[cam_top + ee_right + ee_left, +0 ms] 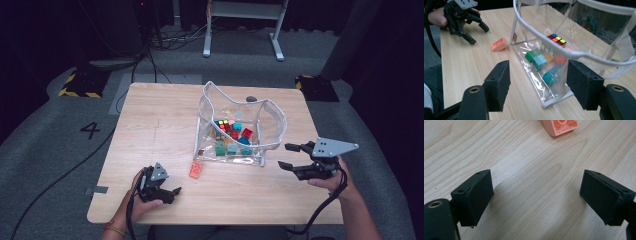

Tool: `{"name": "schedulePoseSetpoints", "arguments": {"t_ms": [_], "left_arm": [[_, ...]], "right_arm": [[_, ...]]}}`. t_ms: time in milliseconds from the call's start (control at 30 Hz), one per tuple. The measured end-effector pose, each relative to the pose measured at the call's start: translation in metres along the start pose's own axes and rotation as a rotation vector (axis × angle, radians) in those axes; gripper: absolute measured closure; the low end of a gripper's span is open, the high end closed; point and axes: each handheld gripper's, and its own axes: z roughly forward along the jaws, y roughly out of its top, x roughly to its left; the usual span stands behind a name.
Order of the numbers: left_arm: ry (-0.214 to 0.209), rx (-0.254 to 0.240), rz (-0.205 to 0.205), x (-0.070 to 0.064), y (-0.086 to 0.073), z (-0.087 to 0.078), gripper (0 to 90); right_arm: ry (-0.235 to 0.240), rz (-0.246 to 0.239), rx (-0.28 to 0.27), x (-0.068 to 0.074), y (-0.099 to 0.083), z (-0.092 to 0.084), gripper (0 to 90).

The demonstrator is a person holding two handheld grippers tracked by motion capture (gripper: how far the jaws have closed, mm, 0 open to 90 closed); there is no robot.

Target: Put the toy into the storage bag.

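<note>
The only writing I can read is a large "4" (pixel 90 130) on the grey floor, at nine o'clock from the light wooden table (pixel 150 125). The room behind is dark. The orange brick (pixel 196 170) lies on the wood at seven o'clock from the clear bag (pixel 240 127) of coloured blocks. The left gripper (pixel 170 192) rests wide open and empty near it; the right gripper (pixel 289 156) is also open, holding nothing.

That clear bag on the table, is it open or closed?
Open. The clear bag stands with its white-edged mouth spread wide, and the coloured blocks and a puzzle cube lie inside.
</note>
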Motion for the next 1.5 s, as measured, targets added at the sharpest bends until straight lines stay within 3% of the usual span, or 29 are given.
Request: {"name": "schedulePoseSetpoints", "arguments": {"t_ms": [233,433,633,733,833,867,933,967,1033,1067,1100,1167,1300,1500], "left_arm": [[0.000,-0.002,-0.003,0.000,0.000,0.000,11.7],[0.000,-0.001,-0.002,0.000,0.000,0.000,11.7],[0.000,0.000,0.000,0.000,0.000,0.000,11.7],[0.001,-0.002,-0.003,0.000,0.000,0.000,11.7],[0.001,-0.002,-0.003,0.000,0.000,0.000,11.7],[0.001,-0.002,-0.003,0.000,0.000,0.000,11.7],[0.001,-0.001,-0.003,0.000,0.000,0.000,11.7],[0.001,-0.002,-0.003,0.000,0.000,0.000,11.7],[-0.001,-0.001,-0.002,0.000,0.000,0.000,11.7],[-0.001,-0.002,0.000,0.000,0.000,0.000,11.8],[-0.002,-0.003,0.002,0.000,0.000,0.000,11.8],[-0.001,-0.003,0.002,0.000,0.000,0.000,11.8],[-0.001,-0.003,0.002,0.000,0.000,0.000,11.8],[-0.001,-0.003,0.002,0.000,0.000,0.000,11.8]], "right_arm": [[0.031,-0.006,0.019,0.015,-0.017,0.011,35.7],[0.059,-0.011,0.064,0.027,-0.030,0.038,35.7],[0.107,-0.010,0.106,0.040,-0.039,0.080,38.3],[0.151,-0.032,0.132,0.047,-0.039,0.105,38.6],[0.176,-0.049,0.150,0.058,-0.033,0.132,36.4],[0.173,-0.035,0.162,0.062,-0.031,0.137,36.3],[0.197,-0.064,0.159,0.068,-0.025,0.154,35.2],[0.202,-0.042,0.160,0.074,-0.022,0.163,34.8],[0.216,-0.085,0.168,0.080,-0.018,0.179,33.9],[0.208,-0.084,0.172,0.084,-0.014,0.188,33.3],[0.221,-0.102,0.164,0.084,-0.012,0.194,32.7],[0.246,-0.088,0.160,0.084,-0.008,0.207,30.7],[0.234,-0.067,0.176,0.087,0.000,0.229,27.3],[0.163,-0.076,0.206,0.088,0.005,0.250,25.6]]}}
